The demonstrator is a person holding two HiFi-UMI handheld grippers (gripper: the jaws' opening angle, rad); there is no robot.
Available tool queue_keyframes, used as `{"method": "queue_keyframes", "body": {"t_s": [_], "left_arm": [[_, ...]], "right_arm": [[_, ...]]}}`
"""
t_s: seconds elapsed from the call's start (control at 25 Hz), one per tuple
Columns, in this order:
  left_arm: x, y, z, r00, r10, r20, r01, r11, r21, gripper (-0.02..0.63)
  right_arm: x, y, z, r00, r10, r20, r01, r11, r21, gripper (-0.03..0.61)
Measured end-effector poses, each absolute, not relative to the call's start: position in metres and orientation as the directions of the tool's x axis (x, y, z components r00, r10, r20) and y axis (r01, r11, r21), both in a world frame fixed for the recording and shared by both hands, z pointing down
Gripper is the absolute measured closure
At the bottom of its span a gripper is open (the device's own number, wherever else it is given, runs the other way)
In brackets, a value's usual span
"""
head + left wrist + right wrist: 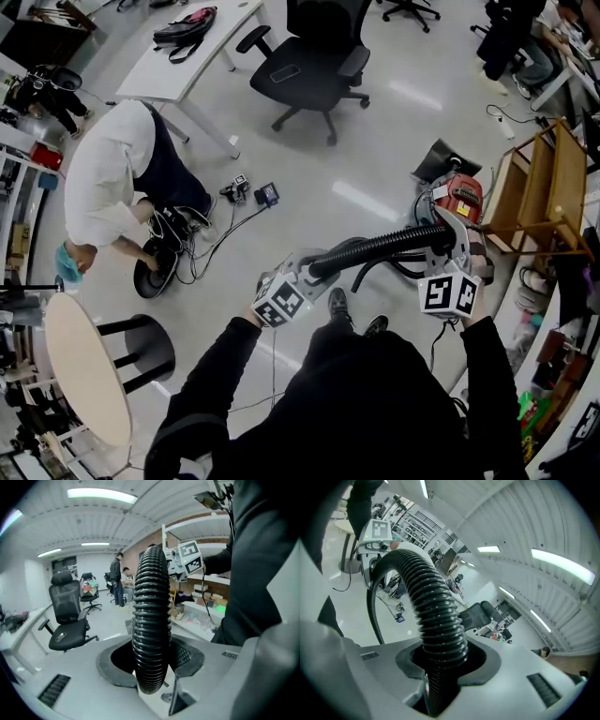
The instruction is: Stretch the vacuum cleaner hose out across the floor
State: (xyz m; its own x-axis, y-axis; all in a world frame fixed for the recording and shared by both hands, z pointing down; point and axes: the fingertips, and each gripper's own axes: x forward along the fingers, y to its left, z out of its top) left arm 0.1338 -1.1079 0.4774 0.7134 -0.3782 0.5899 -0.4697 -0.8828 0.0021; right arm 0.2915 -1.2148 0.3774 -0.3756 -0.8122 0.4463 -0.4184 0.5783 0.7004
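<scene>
The black ribbed vacuum hose (380, 247) hangs above the floor, stretched almost level between my two grippers. My left gripper (314, 272) is shut on its left end, the ribs wedged in the jaw notch (151, 665). The right gripper (452, 240) is shut on the hose near the red vacuum cleaner (462, 195), which stands on the floor just beyond it. In the right gripper view the hose (436, 620) rises from between the jaws and arches over toward the left gripper (377, 534). A thinner black loop (375, 272) droops below the hose.
A person in a white shirt (108, 173) crouches at the left over cables (220, 225). A black office chair (314, 61) and a white desk (192, 42) stand further off. A round table (84, 370) and black stool (141, 349) sit lower left, wooden shelving (548, 187) at right.
</scene>
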Motion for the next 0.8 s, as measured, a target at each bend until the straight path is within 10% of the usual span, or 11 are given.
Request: {"method": "queue_keyframes", "body": {"t_s": [0.28, 0.52, 0.68, 0.8], "left_arm": [[0.195, -1.062, 0.429, 0.775, -0.376, 0.509, -0.465, -0.883, 0.055, 0.456], [0.231, -1.02, 0.417, 0.769, -0.401, 0.498, -0.56, -0.798, 0.222, 0.469], [0.216, -1.004, 0.416, 0.772, -0.447, 0.453, -0.627, -0.656, 0.421, 0.471], [0.18, -0.996, 0.419, 0.756, -0.483, 0.443, -0.655, -0.577, 0.488, 0.471]], "right_arm": [[0.285, -1.189, 0.354, -0.659, -0.652, 0.376, -0.298, 0.684, 0.666, 0.431], [0.288, -1.215, 0.386, -0.621, -0.703, 0.347, -0.3, 0.622, 0.723, 0.424], [0.257, -1.228, 0.414, -0.477, -0.77, 0.423, -0.329, 0.603, 0.727, 0.235], [0.229, -1.206, 0.424, -0.452, -0.742, 0.495, -0.283, 0.646, 0.709, 0.216]]}}
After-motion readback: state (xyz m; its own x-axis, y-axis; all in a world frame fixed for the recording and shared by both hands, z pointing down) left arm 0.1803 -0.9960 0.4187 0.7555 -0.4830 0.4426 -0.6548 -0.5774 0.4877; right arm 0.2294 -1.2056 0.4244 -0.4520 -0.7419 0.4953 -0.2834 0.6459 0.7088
